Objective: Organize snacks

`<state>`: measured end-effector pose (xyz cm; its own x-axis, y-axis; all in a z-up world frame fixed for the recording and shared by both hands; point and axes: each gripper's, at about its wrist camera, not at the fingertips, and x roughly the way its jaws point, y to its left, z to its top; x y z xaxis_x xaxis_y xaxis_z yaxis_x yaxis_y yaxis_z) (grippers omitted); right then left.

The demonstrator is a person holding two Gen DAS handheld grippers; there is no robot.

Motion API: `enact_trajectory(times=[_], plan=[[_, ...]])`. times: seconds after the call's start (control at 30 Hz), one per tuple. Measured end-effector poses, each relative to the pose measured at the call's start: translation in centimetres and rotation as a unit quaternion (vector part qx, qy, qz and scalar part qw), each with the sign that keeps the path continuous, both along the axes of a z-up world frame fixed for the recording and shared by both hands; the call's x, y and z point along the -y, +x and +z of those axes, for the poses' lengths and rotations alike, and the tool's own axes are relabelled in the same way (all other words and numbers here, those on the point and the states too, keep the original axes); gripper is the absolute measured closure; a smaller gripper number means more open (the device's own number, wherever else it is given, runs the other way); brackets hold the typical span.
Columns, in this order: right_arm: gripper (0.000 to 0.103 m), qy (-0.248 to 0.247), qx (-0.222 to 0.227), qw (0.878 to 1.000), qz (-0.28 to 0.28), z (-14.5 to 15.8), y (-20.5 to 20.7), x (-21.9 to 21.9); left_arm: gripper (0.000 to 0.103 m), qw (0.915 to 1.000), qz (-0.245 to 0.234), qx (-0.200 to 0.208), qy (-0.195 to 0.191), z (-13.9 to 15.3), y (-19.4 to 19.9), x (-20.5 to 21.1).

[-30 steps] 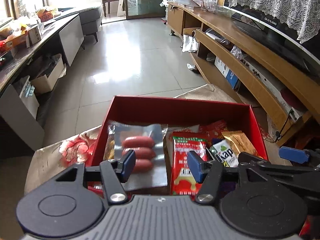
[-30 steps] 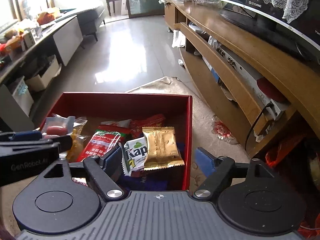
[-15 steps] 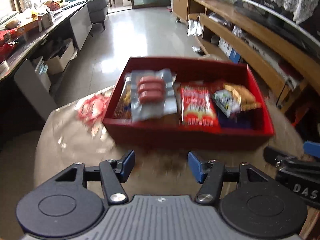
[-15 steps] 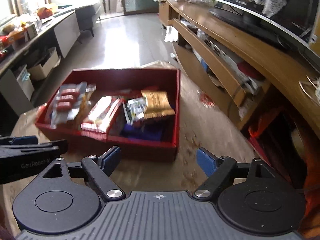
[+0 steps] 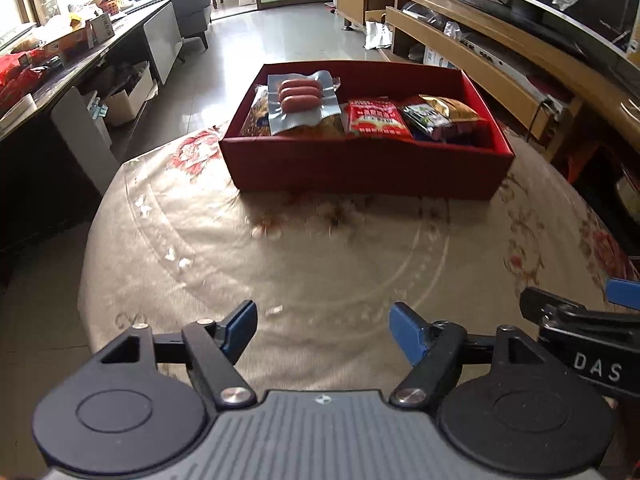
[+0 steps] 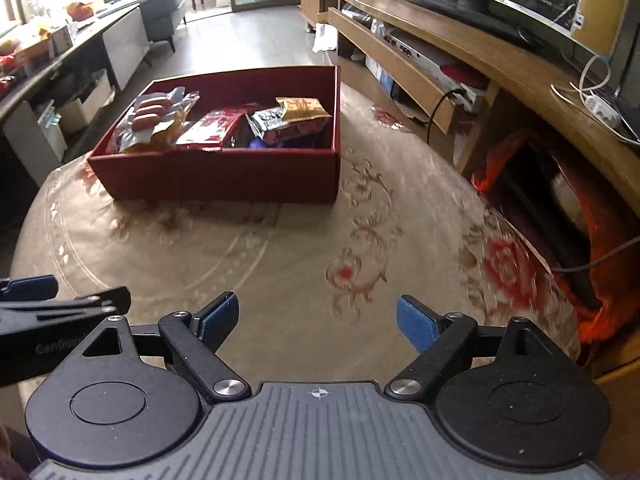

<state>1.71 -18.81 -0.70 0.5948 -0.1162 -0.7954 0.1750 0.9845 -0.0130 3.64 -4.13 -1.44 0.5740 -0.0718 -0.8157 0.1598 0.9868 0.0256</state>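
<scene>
A red box (image 5: 360, 168) stands on the far side of a round table with a floral cloth (image 5: 320, 248); it also shows in the right wrist view (image 6: 224, 176). Inside lie a clear sausage pack (image 5: 302, 96), a red snack packet (image 5: 376, 118), a dark packet (image 5: 428, 118) and a gold packet (image 5: 452, 106). My left gripper (image 5: 322, 330) is open and empty, well back from the box above the near cloth. My right gripper (image 6: 318, 322) is open and empty, beside it to the right.
A long wooden TV cabinet (image 6: 460, 52) with a television runs along the right. A dark counter (image 5: 60, 64) with boxes lies to the left. An orange bag (image 6: 600, 312) sits by the table's right edge. Tiled floor lies beyond the box.
Both grippers have pulled back from over the box to the near side of the table. They stay open and empty; the snacks remain in the box.
</scene>
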Motion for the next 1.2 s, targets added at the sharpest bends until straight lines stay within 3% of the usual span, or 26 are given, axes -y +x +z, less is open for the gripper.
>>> enact_trajectory(times=[0.47, 1.2], plan=[[0.012, -0.006, -0.011, 1.000, 0.000, -0.7, -3.5, -1.8, 0.024, 0.9999, 0.002, 0.011, 0.011, 0.1, -4.0, -1.4], [0.012, -0.018, -0.004, 1.000, 0.004, -0.3, -5.3, -2.6, 0.024, 0.9996, 0.004, 0.021, 0.019, 0.3, -5.5, -1.5]])
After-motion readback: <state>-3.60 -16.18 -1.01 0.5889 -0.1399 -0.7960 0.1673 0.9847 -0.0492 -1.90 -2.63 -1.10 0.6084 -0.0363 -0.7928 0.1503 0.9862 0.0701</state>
